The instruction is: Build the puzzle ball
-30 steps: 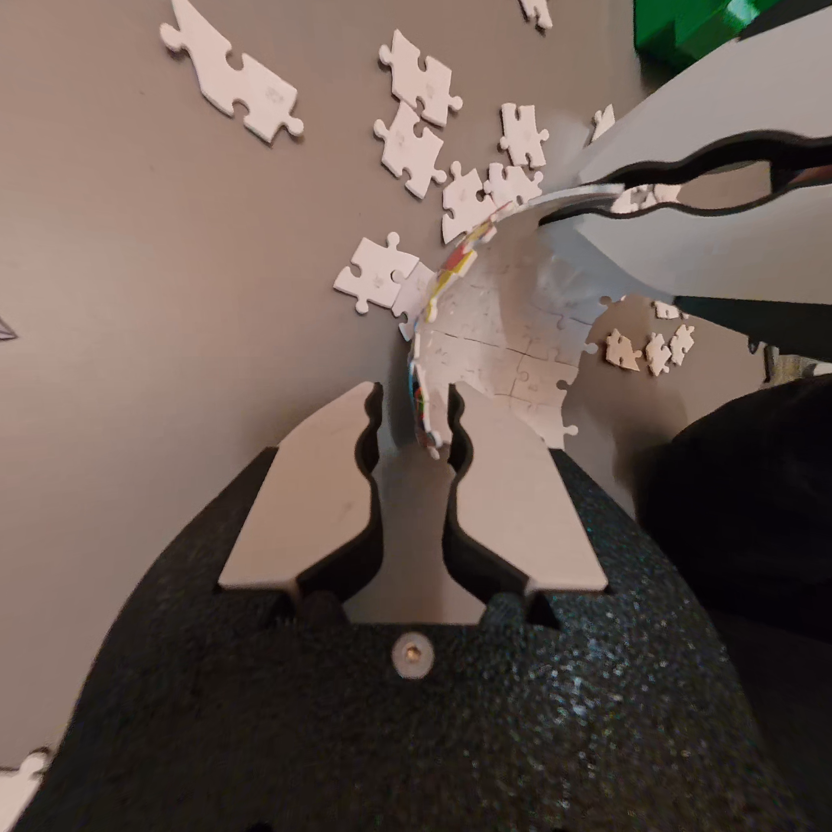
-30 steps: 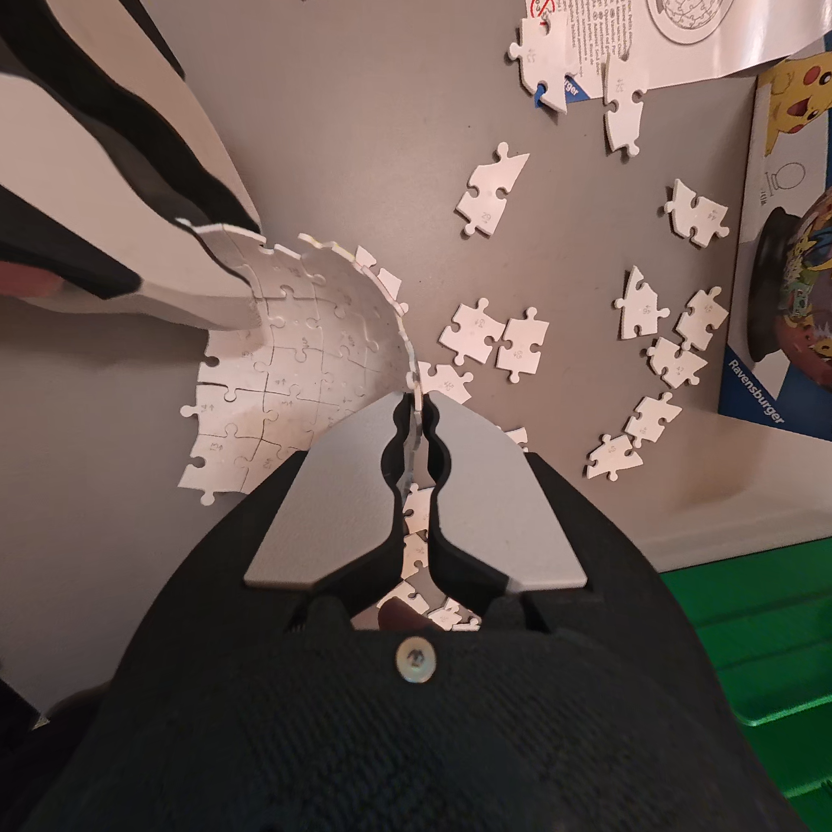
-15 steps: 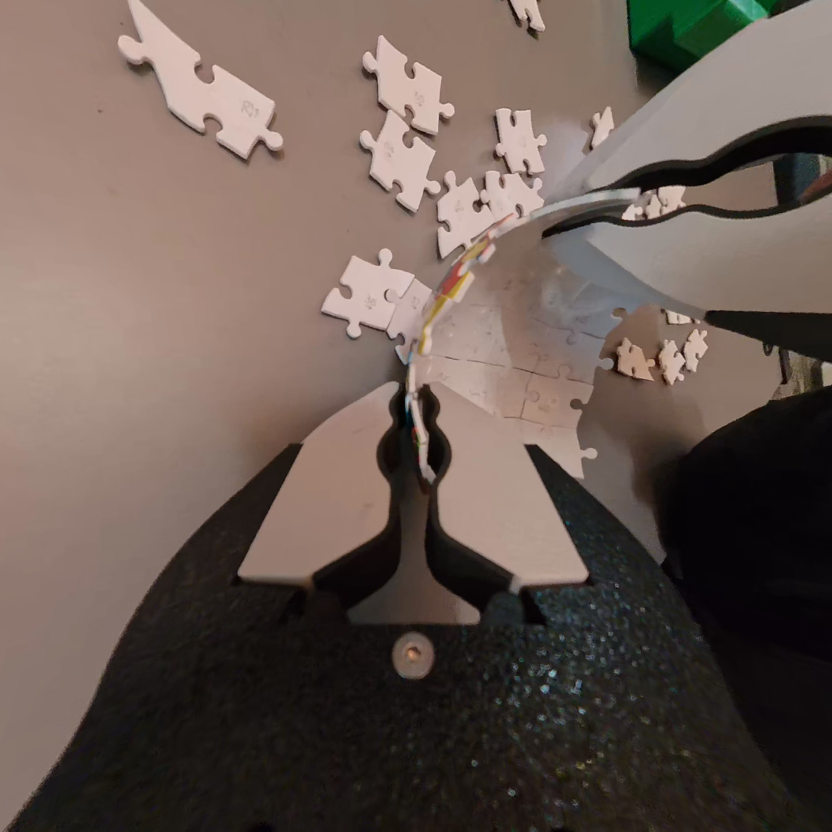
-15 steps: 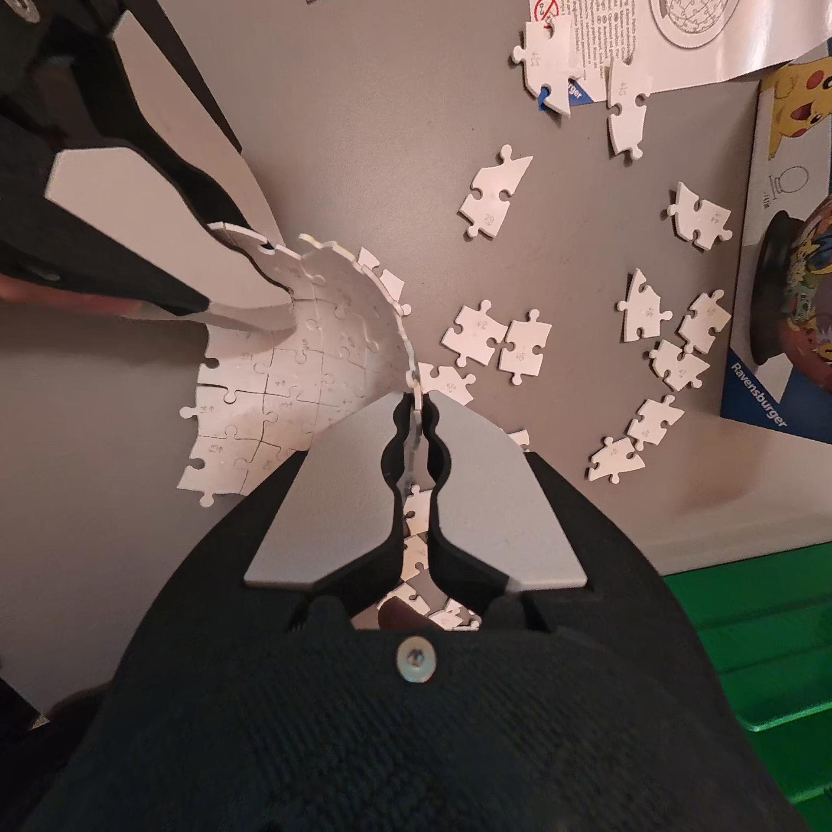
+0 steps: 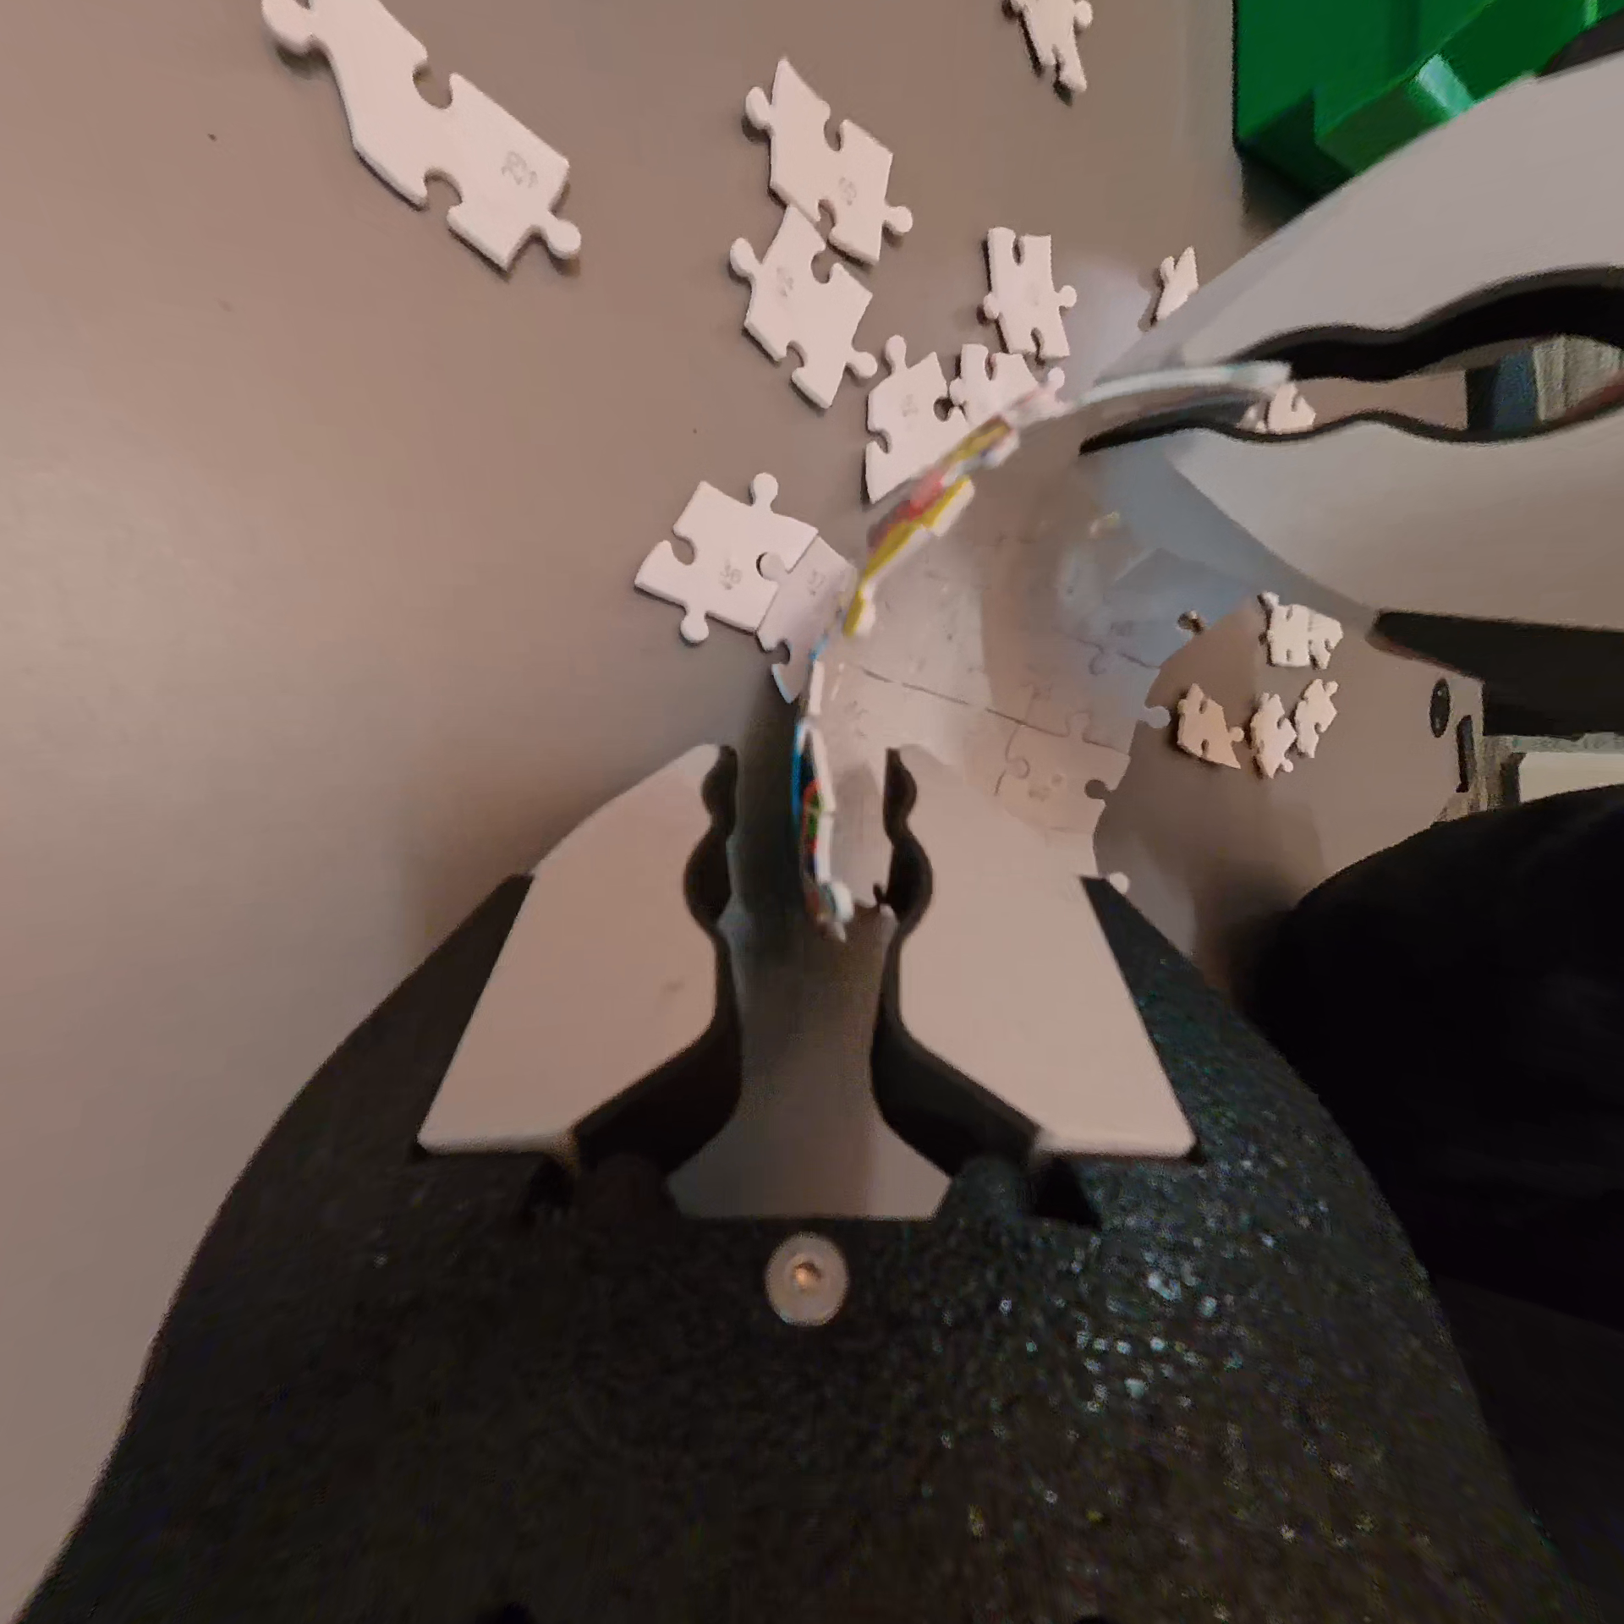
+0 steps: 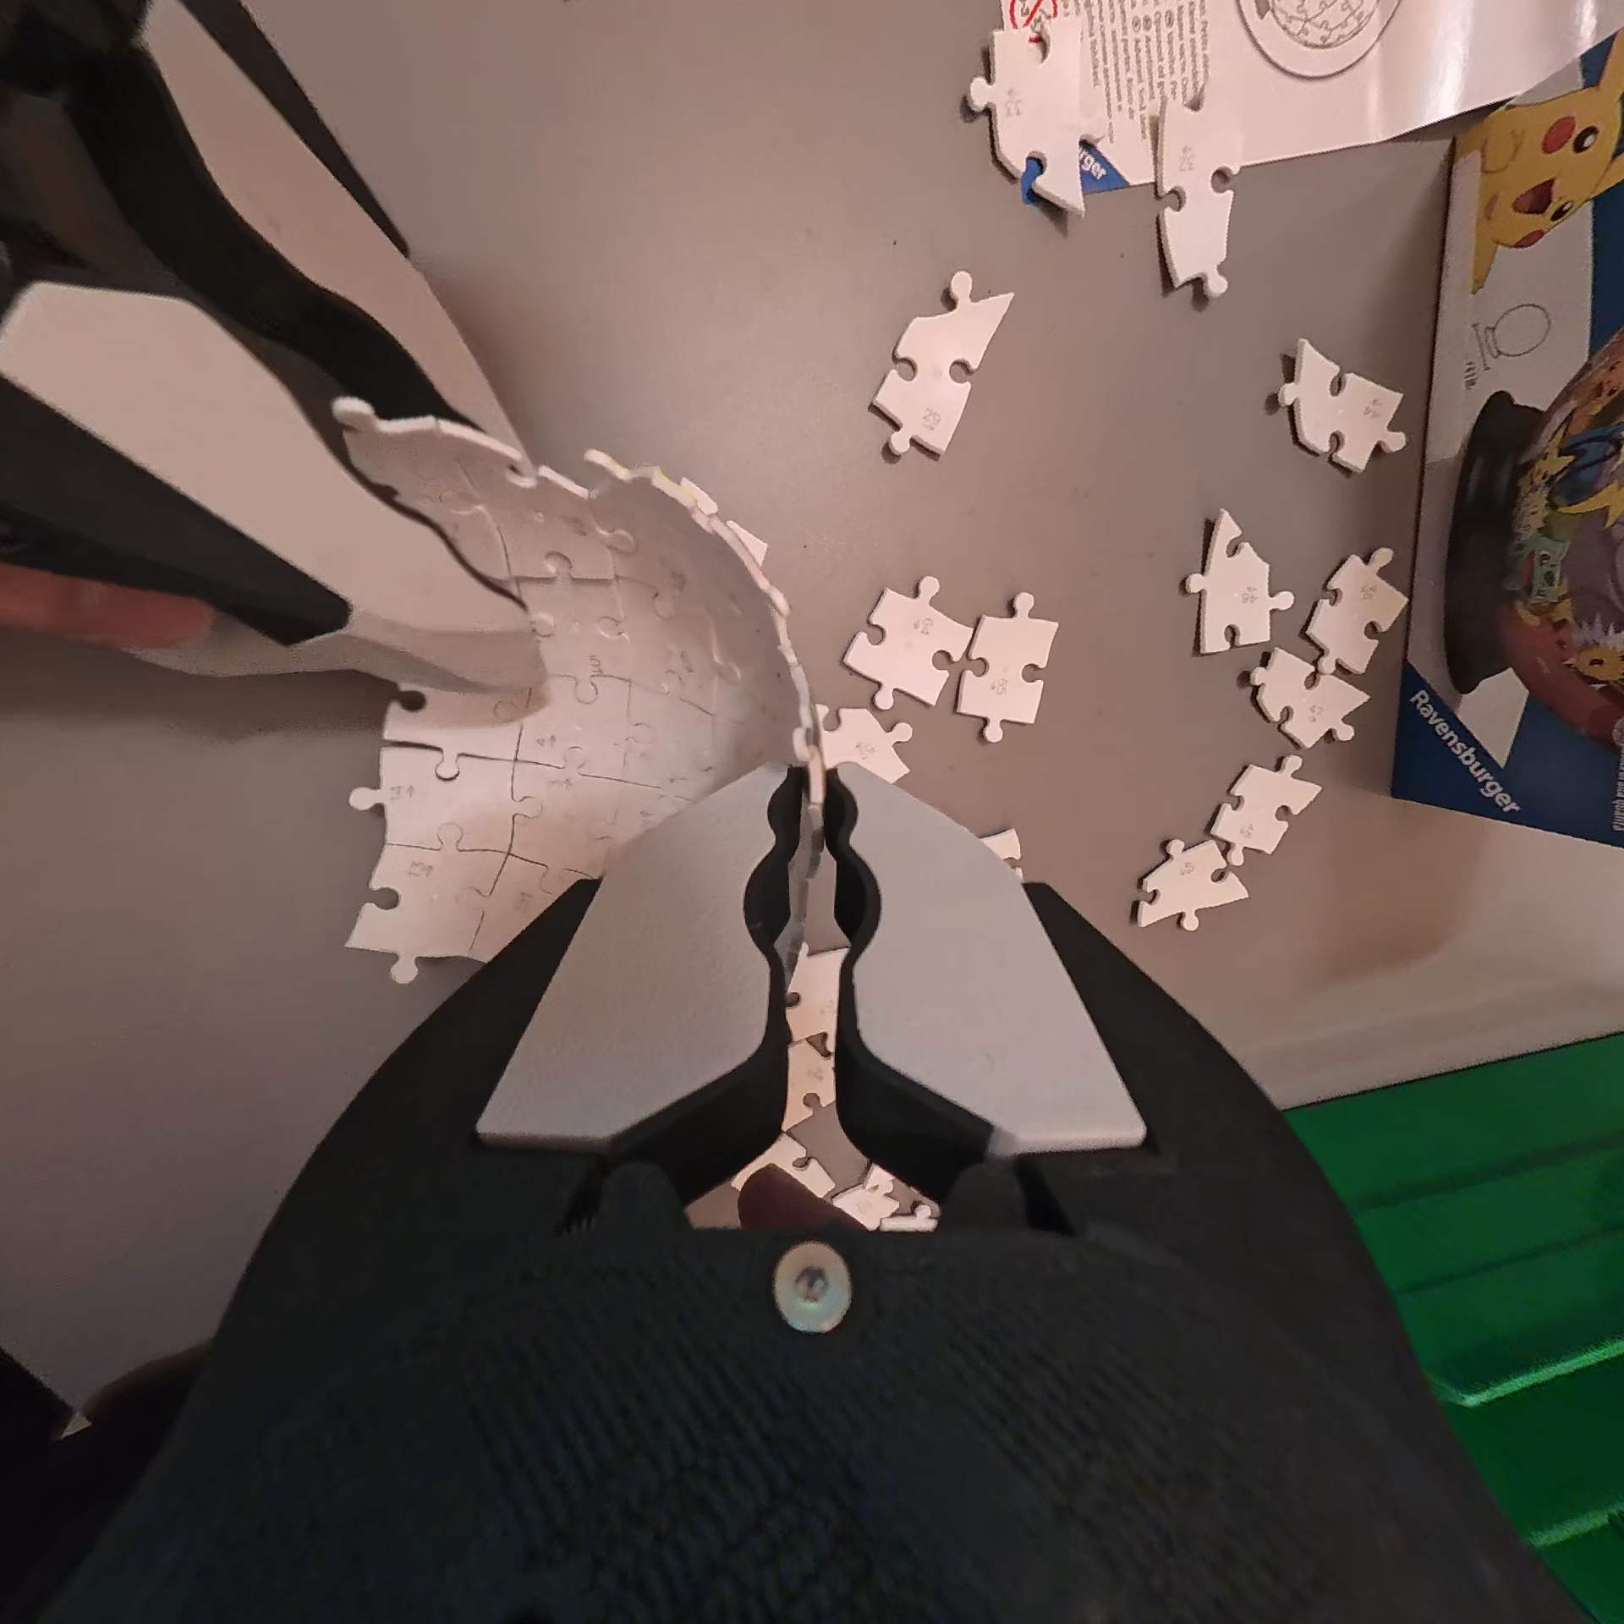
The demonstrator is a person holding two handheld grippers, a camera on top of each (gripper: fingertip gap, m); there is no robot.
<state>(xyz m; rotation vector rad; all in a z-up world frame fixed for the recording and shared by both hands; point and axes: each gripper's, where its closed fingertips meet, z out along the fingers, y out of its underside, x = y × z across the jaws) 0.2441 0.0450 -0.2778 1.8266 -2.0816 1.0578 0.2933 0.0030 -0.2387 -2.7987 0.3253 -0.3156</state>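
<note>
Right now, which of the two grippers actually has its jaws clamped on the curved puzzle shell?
The right gripper: its jaws pinch the rim of the curved puzzle shell. The left gripper stands open, the shell's edge loose between its jaws.

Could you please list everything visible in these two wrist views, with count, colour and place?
Curved puzzle shell: one, white inside with coloured print on its outer edge, raised between the two grippers.
Loose puzzle pieces: many, white, scattered face down on the table, some joined in pairs.
Table: one, grey, beneath everything.
Puzzle box: one, blue with a colourful picture, at the right edge of the right wrist view.
Printed leaflet: one, white, top right of that view.
Green bin: one, beyond the table edge.
Left gripper: grey fingers apart, the shell's edge between them, a gap showing on the left side.
Right gripper: grey fingers pressed on the shell's opposite edge.
</note>
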